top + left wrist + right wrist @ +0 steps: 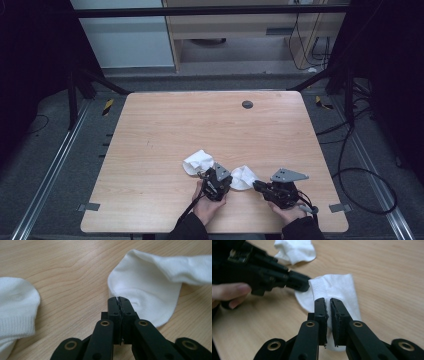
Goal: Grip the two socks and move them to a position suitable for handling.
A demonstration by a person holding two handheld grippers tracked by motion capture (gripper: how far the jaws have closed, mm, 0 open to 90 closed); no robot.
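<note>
Both socks are plain white: the near sock (243, 177) with a fine ribbed knit at its cuff, the far sock (198, 162) likewise ribbed. The desk (165, 130) is light wood with wavy grain and a dark round grommet (247, 104). Each tool is black, with brass-coloured rivets.

In the left gripper view, the sock (147, 287) ahead of the left gripper (119, 300) runs off the right edge, and the other sock (15, 307) to its left is cut by the left and bottom edges. In the right gripper view, the right gripper (328, 306) hides the sock's near middle, and the far sock (295, 250) is cropped at the top. From above, both grips are too small to judge.
</note>
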